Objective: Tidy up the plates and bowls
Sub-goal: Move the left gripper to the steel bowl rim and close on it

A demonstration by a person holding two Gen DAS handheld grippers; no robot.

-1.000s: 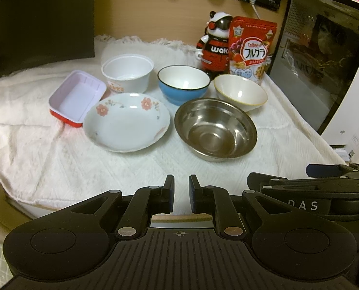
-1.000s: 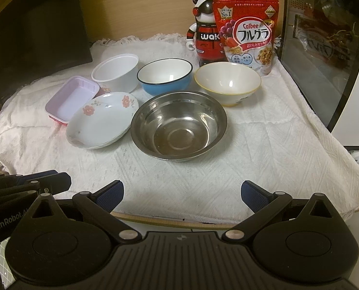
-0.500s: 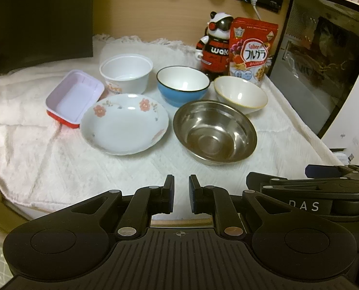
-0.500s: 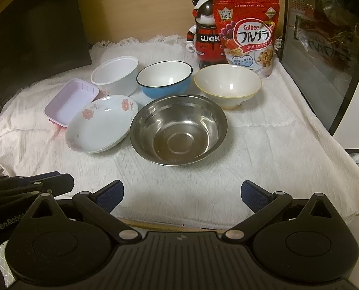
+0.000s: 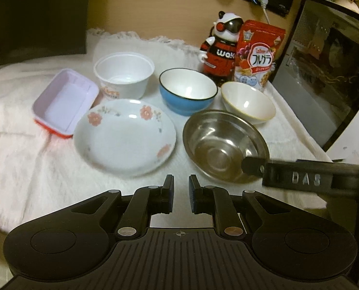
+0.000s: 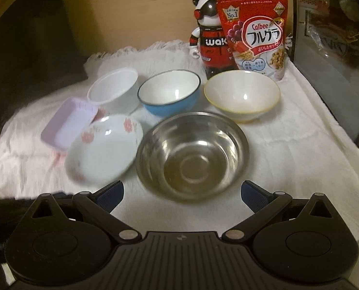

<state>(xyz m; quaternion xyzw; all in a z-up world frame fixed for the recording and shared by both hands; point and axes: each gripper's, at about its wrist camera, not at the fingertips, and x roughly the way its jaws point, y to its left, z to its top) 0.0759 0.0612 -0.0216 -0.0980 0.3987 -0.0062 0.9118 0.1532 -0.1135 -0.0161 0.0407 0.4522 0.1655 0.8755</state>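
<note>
Fingers of the left gripper [image 5: 180, 188] nearly together, empty; right gripper [image 6: 182, 191] fingers spread wide, empty

Left gripper [image 5: 180, 188] hovering at near edge of white cloth [image 5: 22, 169], jaws nearly closed, holding nothing; floral plate [image 5: 125, 137] lying just beyond, steel bowl [image 5: 224, 146] sitting to its right; right gripper [image 5: 254, 165] reaching in from right over steel bowl's near rim; blue bowl [image 5: 188, 91] and cream bowl [image 5: 248, 102] sitting farther back
</note>
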